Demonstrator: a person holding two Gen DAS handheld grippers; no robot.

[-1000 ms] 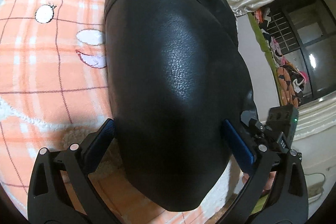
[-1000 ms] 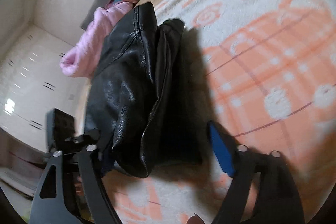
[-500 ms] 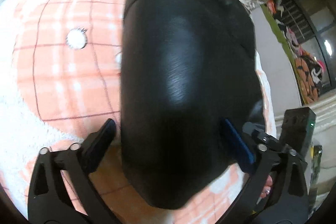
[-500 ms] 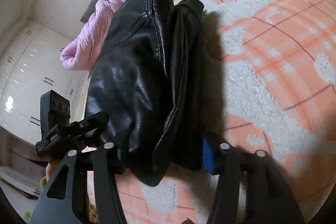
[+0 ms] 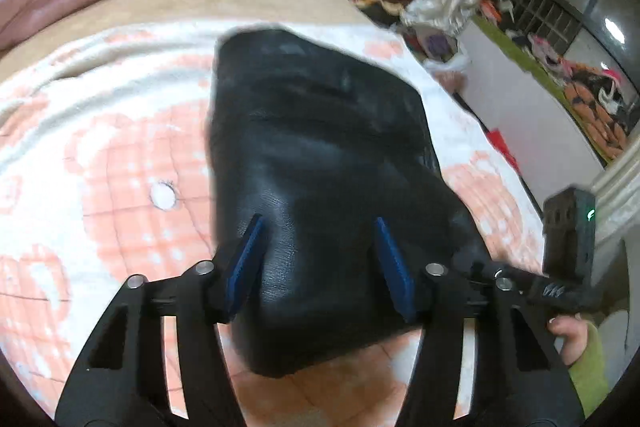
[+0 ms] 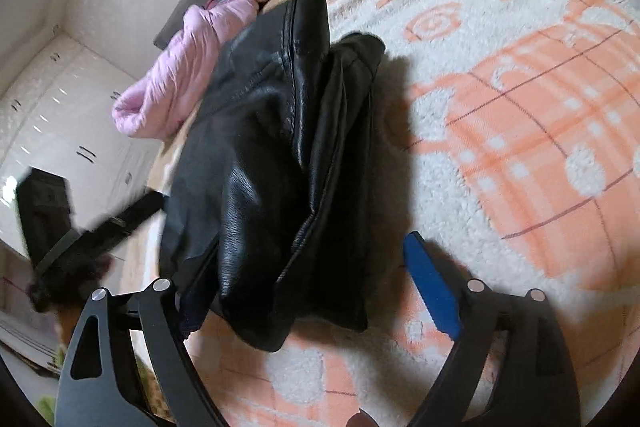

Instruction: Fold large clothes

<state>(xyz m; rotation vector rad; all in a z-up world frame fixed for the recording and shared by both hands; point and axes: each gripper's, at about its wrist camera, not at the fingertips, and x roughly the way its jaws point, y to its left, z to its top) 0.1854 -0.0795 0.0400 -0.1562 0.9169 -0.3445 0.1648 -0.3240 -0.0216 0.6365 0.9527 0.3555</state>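
Folded black jacket [image 5: 320, 163] on blanket [image 5: 100, 147]; left gripper [image 5: 320, 259] parted, straddling its near end; right gripper [image 6: 304, 291] spread wide around it, gripping nothing.

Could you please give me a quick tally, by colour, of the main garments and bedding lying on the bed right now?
Black: 1, the folded leather jacket
Pink: 1, the puffy pink coat
Orange and white: 1, the fleece blanket
Total: 3. The clothes piled beyond the bed are too blurred to count.
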